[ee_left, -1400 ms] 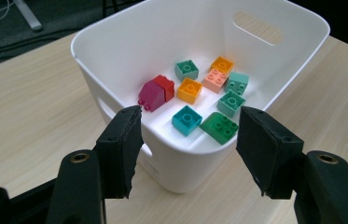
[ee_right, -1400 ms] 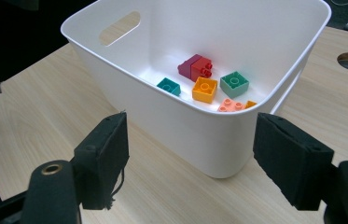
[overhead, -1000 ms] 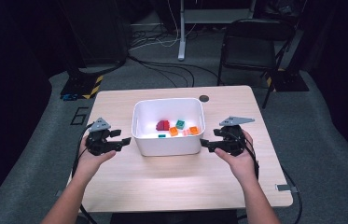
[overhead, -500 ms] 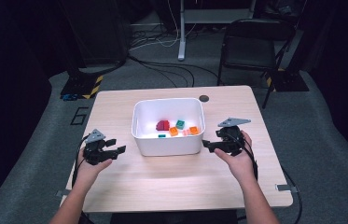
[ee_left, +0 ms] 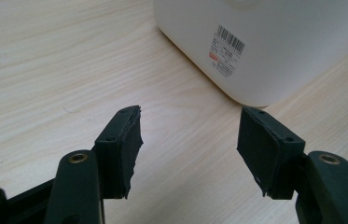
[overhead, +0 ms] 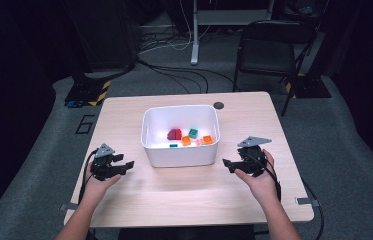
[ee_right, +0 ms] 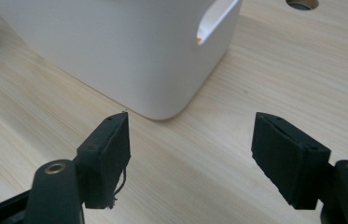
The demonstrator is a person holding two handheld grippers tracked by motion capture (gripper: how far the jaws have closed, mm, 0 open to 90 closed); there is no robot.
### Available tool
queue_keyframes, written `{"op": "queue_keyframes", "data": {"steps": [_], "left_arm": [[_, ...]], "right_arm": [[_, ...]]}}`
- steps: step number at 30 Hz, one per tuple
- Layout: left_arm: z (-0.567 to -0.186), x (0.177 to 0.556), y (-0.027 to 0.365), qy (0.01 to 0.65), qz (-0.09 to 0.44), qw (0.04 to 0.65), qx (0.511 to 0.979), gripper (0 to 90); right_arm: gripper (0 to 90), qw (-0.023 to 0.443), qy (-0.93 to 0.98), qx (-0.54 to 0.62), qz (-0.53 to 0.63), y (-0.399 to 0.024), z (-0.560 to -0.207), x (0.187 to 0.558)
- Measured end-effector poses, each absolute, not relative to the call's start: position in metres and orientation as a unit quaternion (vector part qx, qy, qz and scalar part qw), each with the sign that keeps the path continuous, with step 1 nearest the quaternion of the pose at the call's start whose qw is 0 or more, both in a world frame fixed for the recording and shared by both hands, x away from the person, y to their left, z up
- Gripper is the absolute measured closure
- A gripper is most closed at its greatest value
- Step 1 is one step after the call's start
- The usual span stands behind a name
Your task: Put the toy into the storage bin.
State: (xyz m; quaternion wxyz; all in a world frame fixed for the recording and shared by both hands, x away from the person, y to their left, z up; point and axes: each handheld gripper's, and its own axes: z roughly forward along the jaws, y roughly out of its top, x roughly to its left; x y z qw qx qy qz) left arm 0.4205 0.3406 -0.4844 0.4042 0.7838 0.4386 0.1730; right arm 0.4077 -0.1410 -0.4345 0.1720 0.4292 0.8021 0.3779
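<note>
Pale wood table (overhead: 184, 195) on grey carpet (overhead: 34, 165), dark room

The pale wood-grain table (overhead: 184, 195) is looking matt and smooth, the white plastic bin (overhead: 180, 155) is showing a soft sheen with a paper label (ee_left: 226, 51), and the black pads (ee_right: 111, 158) are looking rubbery, frayed at their edges.

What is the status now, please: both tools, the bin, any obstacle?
Left tool and right tool open, empty, low beside white bin. Small blocks inside the bin. Nothing in the way.
</note>
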Motion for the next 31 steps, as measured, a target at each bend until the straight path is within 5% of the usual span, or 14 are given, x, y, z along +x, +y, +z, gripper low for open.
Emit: {"op": "queue_keyframes", "data": {"steps": [14, 31], "left_arm": [[-0.497, 0.423, 0.335, 0.443, 0.17, 0.378, 0.795, 39.4], [-0.504, 0.43, 0.34, 0.462, 0.164, 0.344, 0.801, 36.0]], "right_arm": [[27.3, 0.183, 0.785, 0.458, 0.374, -0.158, -0.481, 0.403], [25.8, 0.18, 0.778, 0.482, 0.361, -0.171, -0.495, 0.409]]}}
